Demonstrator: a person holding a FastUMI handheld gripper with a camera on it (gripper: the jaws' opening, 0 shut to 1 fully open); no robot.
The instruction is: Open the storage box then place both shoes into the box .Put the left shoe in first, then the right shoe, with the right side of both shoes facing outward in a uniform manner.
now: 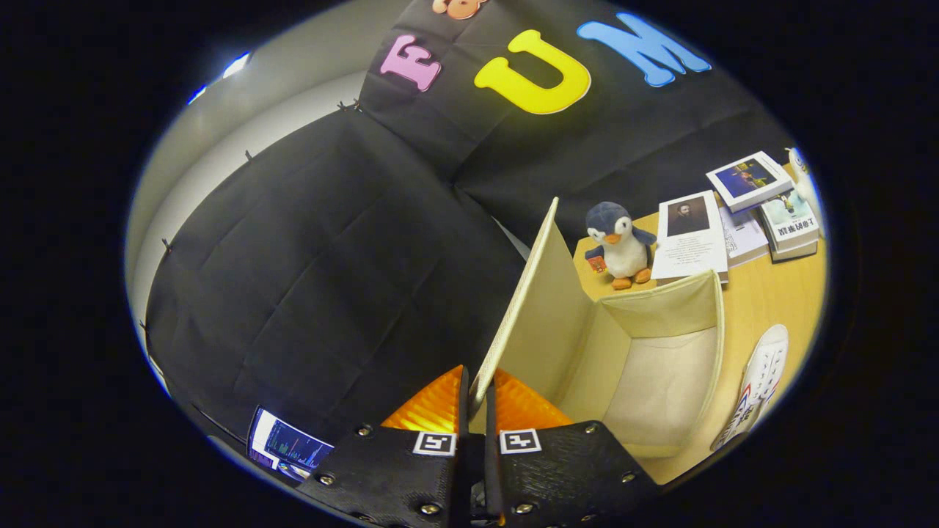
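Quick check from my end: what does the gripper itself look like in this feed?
The gripper has two translucent orange ribbed fingers set on black textured plastic blocks. Each block carries a small square black-and-white marker near the inner edge and several silver screws along its sides. No cables or sleeve show.

matt cloth storage box (664, 367), wooden table (770, 297)

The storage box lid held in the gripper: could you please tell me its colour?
Cream, seen in the gripper view: lid, pinched by the gripper.

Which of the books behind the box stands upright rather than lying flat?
The portrait-cover book, beside the toy penguin, behind the storage box. The other books lie flat.
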